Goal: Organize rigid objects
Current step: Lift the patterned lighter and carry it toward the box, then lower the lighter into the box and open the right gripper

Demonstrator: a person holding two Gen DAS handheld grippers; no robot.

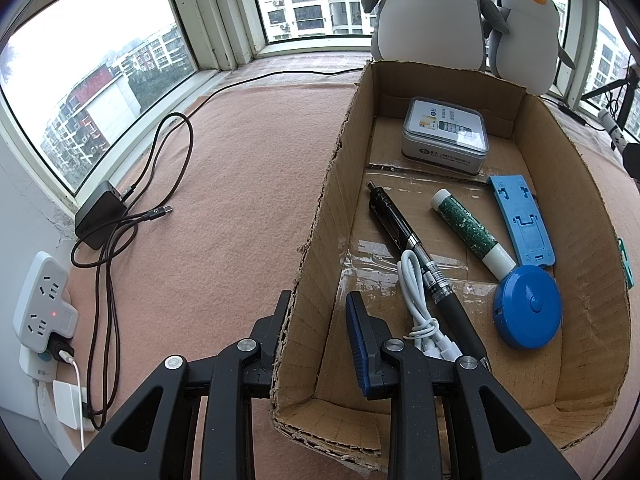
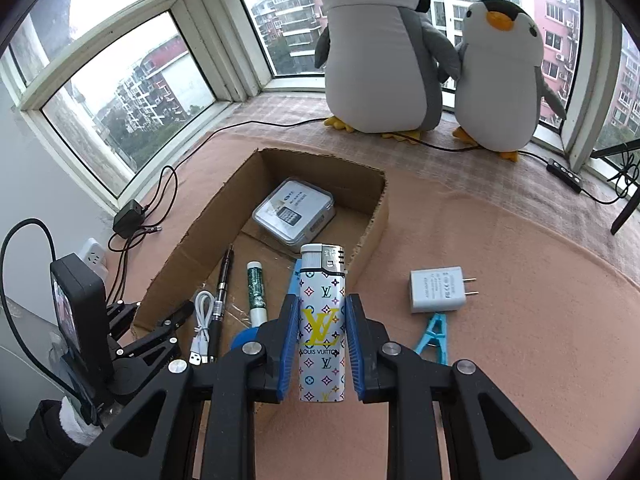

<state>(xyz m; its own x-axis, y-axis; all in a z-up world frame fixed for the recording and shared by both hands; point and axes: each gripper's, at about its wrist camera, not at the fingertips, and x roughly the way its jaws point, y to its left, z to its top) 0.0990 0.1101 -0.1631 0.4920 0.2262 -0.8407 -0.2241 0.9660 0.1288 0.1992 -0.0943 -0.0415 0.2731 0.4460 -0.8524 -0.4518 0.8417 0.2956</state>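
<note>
A cardboard box (image 1: 320, 216) holds a silver tin (image 1: 445, 140), a black pen (image 1: 416, 252), a green glue stick (image 1: 472, 232), a blue plastic stand (image 1: 520, 220), a blue tape measure (image 1: 528, 306) and a coiled white cable (image 1: 416, 300). My left gripper (image 1: 320, 320) straddles the box's left wall, one finger on each side, apparently shut on it. My right gripper (image 2: 322, 332) is shut on a white patterned lighter (image 2: 322, 320), held upright over the box's (image 2: 372, 232) near right edge. A white charger plug (image 2: 438, 288) and a light blue clip (image 2: 434, 336) lie on the cloth to the right.
Two plush penguins (image 2: 380, 52) stand on the windowsill behind the box. A black adapter with a dark cable (image 1: 102, 216) and a white power strip (image 1: 44, 300) lie at the left. A cable with an inline switch (image 2: 564, 170) runs along the sill.
</note>
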